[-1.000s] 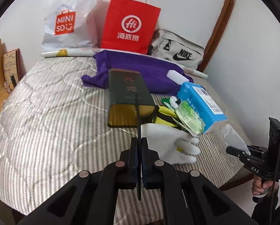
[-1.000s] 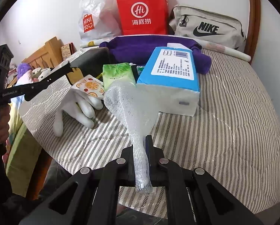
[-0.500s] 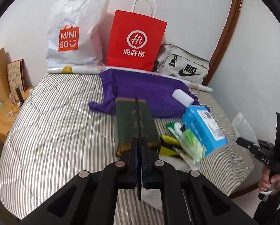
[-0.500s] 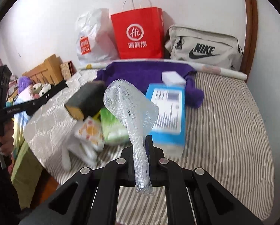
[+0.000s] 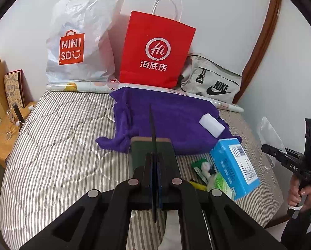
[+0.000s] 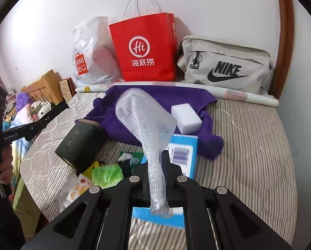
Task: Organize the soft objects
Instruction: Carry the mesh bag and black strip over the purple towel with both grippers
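Right tongs (image 6: 155,166) pinching foam net (image 6: 144,116), left tongs (image 5: 154,166) clamping dark pouch (image 6: 80,143)

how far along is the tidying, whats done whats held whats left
Nothing looks sorted yet. In hand: the left hand-held gripper is shut on a dark green bag; the right hand-held gripper is shut on a foam net sleeve. Left on the bed: purple towel, white sponge, blue tissue pack.

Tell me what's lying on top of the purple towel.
A white sponge block rests on the purple towel. The held foam net sleeve and dark sponge hide other parts of it.
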